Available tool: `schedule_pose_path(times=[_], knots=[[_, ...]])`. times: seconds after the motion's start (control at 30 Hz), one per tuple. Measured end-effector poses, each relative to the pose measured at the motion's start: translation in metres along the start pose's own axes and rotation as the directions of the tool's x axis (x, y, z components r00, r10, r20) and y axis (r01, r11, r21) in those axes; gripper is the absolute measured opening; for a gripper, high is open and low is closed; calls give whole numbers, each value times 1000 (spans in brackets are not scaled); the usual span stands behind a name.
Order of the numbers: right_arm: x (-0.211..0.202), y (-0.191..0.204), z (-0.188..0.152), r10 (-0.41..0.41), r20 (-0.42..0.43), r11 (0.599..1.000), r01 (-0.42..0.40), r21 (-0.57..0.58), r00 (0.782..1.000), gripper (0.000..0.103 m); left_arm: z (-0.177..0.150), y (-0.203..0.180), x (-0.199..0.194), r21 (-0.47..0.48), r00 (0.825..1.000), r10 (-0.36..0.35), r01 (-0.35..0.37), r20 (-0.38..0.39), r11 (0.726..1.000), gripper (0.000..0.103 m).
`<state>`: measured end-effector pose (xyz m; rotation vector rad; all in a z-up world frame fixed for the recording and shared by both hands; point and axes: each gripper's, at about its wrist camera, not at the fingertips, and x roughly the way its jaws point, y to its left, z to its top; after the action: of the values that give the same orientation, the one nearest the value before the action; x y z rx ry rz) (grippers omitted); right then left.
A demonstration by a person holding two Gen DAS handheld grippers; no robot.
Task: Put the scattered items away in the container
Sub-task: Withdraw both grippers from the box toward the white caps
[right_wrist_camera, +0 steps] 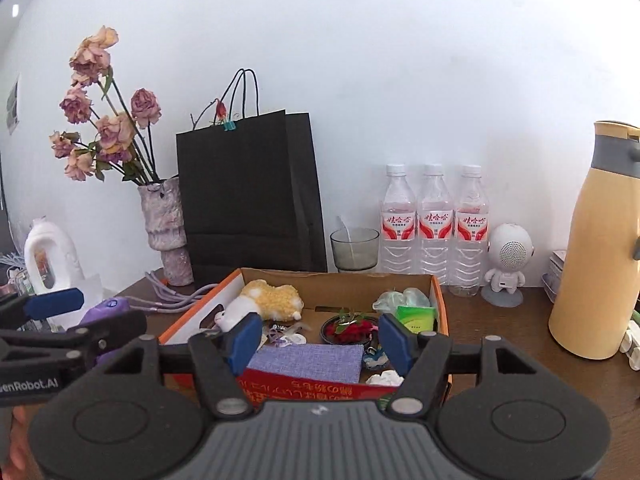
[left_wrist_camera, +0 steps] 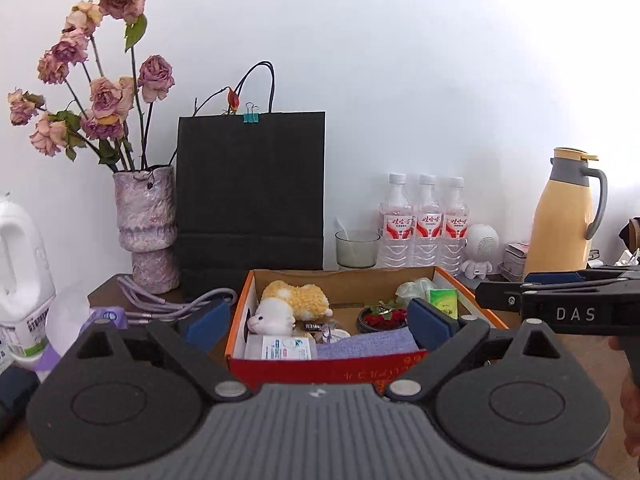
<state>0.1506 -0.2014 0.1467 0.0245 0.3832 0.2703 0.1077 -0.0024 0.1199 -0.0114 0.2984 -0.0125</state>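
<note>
White wall backs a dark wooden counter [right_wrist_camera: 500, 332], crowded along its rear edge. Rear row, seen from the right wrist: vase [right_wrist_camera: 166, 232] of dried roses [right_wrist_camera: 100, 120]; black paper bag [right_wrist_camera: 248, 192] with a teal binder clip at its top; smoked glass tumbler [right_wrist_camera: 354, 248]; three water bottles [right_wrist_camera: 434, 220] standing side by side, touching; small white robot figure [right_wrist_camera: 506, 264]; tall yellow thermos jug [right_wrist_camera: 596, 248] near the right edge. White detergent jug [right_wrist_camera: 48, 260] and lilac cables [right_wrist_camera: 176, 296] occupy the left side. Container: open cardboard box [right_wrist_camera: 438, 292], orange-rimmed with a red front wall, centred just before the bag. Contents: plush toy [right_wrist_camera: 264, 300] at rear left; round dish of red flowers [right_wrist_camera: 348, 328] in the middle; green packet [right_wrist_camera: 416, 316] and crumpled pale wrapper at rear right; lilac cloth [right_wrist_camera: 308, 360] along the front; small white pieces at the front right corner. Bare counter remains between the box and the thermos jug; the left flank of the box is tighter, taken by cables. Left gripper [left_wrist_camera: 316, 320]: jaws spread wide, nothing between the blue pads, framing the near half of the box. Right gripper [right_wrist_camera: 320, 340]: jaws spread, less widely, empty, hovering over the front wall of the box. Each gripper shows side-on in the other's view, beside the box.
</note>
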Motion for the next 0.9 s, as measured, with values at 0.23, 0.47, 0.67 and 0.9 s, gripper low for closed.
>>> schedule_pose_path(times=[0.23, 0.47, 0.67, 0.9], knots=[[-97, 18, -100, -42, -71, 994, 49, 96, 997, 66, -78, 7, -91, -91, 999, -9, 5, -40, 996, 103], [-114, 18, -143, -28, -179, 993, 49, 111, 983, 66, -117, -7, -115, 14, 989, -41, 44, -143, 999, 103], [-24, -18, -96, -53, -160, 998, 55, 9, 986, 65, -97, -4, -57, -37, 980, -70, 64, -187, 997, 102], [87, -43, -81, -55, -270, 994, 28, -103, 961, 48, -77, -18, 4, 0, 963, -151, 155, -222, 988, 87]])
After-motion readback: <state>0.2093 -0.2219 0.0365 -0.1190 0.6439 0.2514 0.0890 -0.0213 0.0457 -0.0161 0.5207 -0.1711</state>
